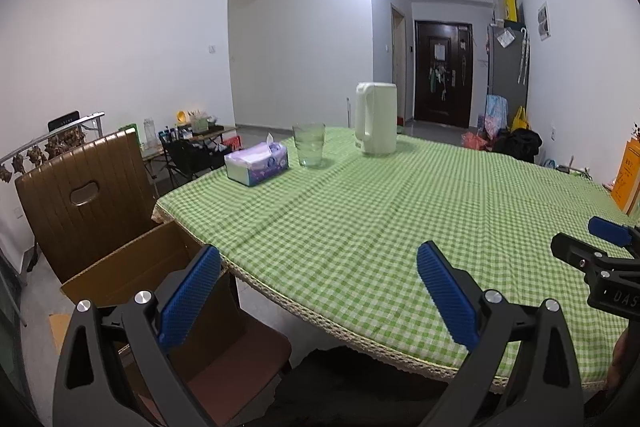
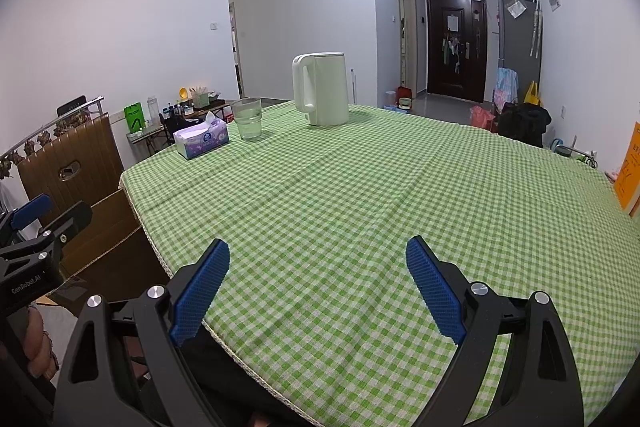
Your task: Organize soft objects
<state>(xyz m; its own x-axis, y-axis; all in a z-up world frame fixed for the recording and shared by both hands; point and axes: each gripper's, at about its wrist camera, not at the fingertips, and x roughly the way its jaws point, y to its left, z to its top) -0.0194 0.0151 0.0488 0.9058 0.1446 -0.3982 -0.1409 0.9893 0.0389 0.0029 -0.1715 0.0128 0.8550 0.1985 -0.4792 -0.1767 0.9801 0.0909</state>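
From your left wrist view, your left tongs (image 1: 318,291) hang spread wide with nothing between the blue pads, poised over the near edge of the counter (image 1: 400,211) with its green checked cloth. At the far left corner of the counter lies the purple tissue pack (image 1: 257,163), the only soft thing on the cloth; just beside it stands a glass of water (image 1: 309,145), and further right a white electric kettle (image 1: 375,118). Below the left finger an open cardboard box (image 1: 132,267) sits on a brown chair (image 1: 80,195) drawn up to the counter's edge. Your right tongs (image 1: 608,231) show at the right border, too cut off to tell their state here. From your right wrist view, your right tongs (image 2: 318,287) are likewise spread and empty above the cloth. The tissue pack (image 2: 202,139), glass (image 2: 248,118) and kettle (image 2: 321,89) stand well apart from them at the far side, and your left tongs (image 2: 32,211) reach in at the left edge.
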